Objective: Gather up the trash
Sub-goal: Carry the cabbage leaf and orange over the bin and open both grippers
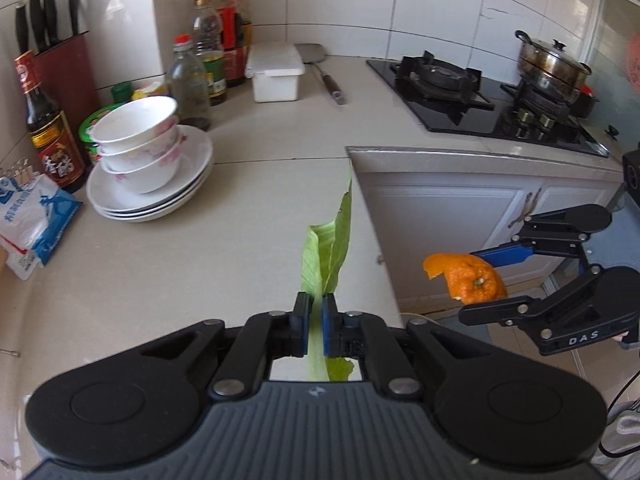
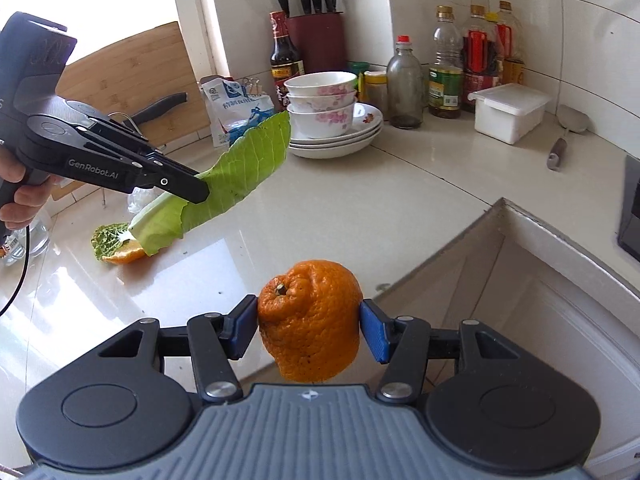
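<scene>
The left gripper (image 1: 315,322) hides the leaf's (image 1: 329,248) stalk between clamped pads; the right gripper (image 2: 308,320), partly spread, pinches an orange peel (image 2: 310,320) above the counter (image 2: 360,208) edge

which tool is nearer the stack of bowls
Left. The left tool, shut on a leaf, is beside the bowls; the right tool is farther back.

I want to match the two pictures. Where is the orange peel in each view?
Left wrist view: the orange peel is at the right, held in the right gripper, beyond the counter edge.
Right wrist view: the orange peel is at the lower centre, between the blue pads.
Shared landmark: the stack of bowls on white plates.
</scene>
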